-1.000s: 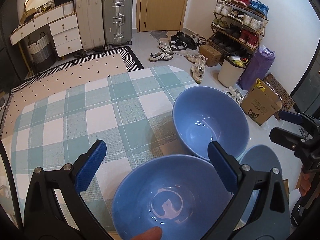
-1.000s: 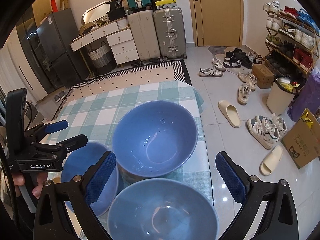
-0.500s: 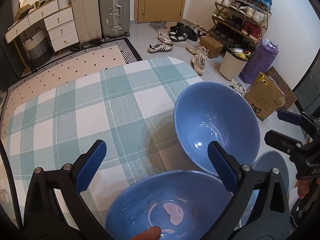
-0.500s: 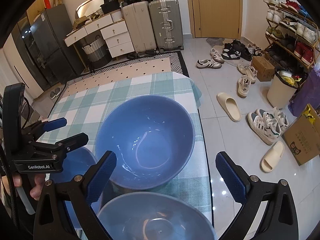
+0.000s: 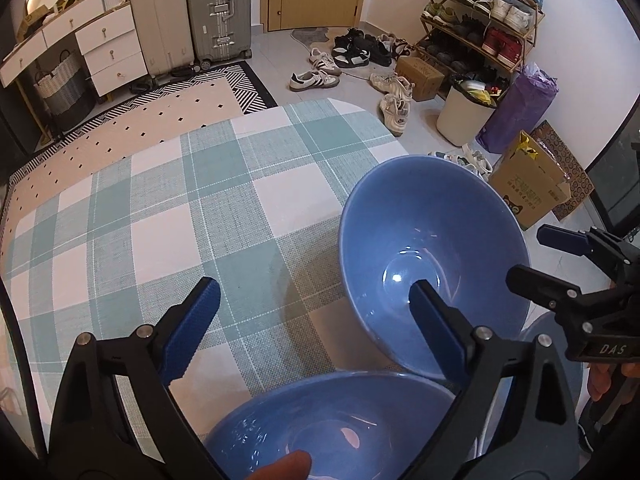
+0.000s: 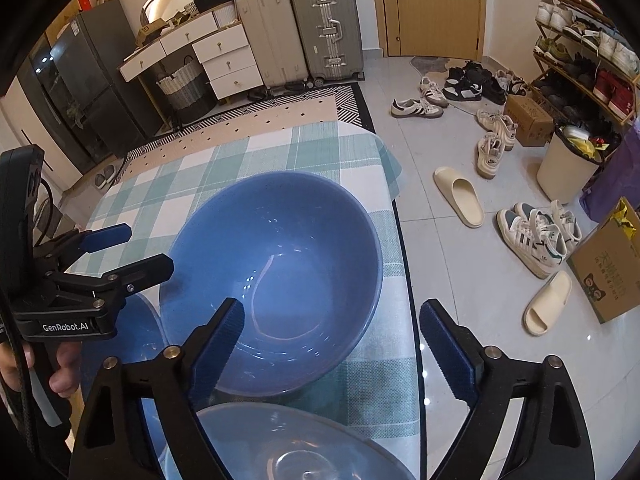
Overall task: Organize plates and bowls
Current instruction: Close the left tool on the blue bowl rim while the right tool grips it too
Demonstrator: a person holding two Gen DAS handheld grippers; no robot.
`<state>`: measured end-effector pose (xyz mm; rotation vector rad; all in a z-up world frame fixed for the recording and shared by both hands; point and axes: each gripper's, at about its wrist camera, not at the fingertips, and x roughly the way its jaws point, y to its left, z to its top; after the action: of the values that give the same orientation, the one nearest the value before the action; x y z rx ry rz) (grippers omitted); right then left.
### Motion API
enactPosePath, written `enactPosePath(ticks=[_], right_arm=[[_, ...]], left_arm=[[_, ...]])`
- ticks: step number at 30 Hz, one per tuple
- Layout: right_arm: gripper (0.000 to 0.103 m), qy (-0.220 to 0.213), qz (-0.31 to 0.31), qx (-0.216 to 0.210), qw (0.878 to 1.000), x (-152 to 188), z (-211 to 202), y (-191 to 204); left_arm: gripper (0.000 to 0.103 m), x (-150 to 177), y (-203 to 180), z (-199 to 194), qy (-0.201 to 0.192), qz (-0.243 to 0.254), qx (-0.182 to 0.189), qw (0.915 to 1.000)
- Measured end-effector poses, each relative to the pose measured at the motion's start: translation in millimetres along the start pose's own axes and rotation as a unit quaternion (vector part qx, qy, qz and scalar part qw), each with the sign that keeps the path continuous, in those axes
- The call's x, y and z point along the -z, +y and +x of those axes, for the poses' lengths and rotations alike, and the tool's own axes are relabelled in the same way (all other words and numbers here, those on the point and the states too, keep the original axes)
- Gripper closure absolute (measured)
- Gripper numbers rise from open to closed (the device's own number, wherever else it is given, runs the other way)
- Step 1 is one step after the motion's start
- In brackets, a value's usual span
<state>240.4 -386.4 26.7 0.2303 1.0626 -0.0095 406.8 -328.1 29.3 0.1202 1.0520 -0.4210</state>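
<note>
Three blue bowls stand on a green-and-white checked tablecloth point(image 5: 168, 216). My left gripper point(image 5: 312, 292) hangs over the far rim of the nearest bowl point(image 5: 336, 428), its jaws closing and its pads touching nothing. Its right finger overlaps the big far bowl point(image 5: 432, 264) in the view. My right gripper point(image 6: 332, 308) is over that same big bowl point(image 6: 276, 280), jaws closing, with the bowl's near right rim between the fingers and untouched. A paler bowl point(image 6: 296, 448) lies under it. Each gripper shows in the other's view: the right gripper point(image 5: 532, 256) and the left gripper point(image 6: 146, 246).
The table's right edge point(image 6: 404, 264) runs close beside the big bowl. Beyond it the tiled floor holds slippers point(image 6: 460, 196), sneakers, a white bin point(image 6: 564, 172) and a cardboard box point(image 6: 608, 264). Suitcases point(image 5: 216, 12) and drawers stand at the back. A hand point(image 6: 60, 372) holds the left gripper.
Both grippers have moved forward and down over the bowls, so the nearest bowl has slid toward the bottom of each view. Both pairs of jaws have narrowed a little.
</note>
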Motion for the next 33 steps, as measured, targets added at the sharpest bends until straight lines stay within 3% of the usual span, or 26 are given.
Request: enactPosePath(ticks=[6, 13, 19, 33], right_arm=[[0.023, 0.008, -0.003, -0.004, 1.000, -1.7, 7.3, -1.1], [0.034, 0.016, -0.009, -0.010, 1.000, -1.1, 11.8, -1.4], [0.037, 0.021, -0.015, -0.013, 1.000, 1.3, 13.0, 0.1], [0.070, 0.022, -0.023, 0.007, 0.999, 4.1, 12.2, -3.0]], left_arm=[[0.017, -2.0, -5.4, 9.1, 0.007, 0.007, 0.009, 0.9999], [0.045, -1.1, -13.1, 19.4, 0.024, 0.021, 0.022, 0.9993], [0.059, 0.9, -15.9, 22.6, 0.026, 0.022, 0.027, 0.9991], [0.084, 5.7, -27.3, 26.5, 0.033, 0.044, 0.028, 0.9981]])
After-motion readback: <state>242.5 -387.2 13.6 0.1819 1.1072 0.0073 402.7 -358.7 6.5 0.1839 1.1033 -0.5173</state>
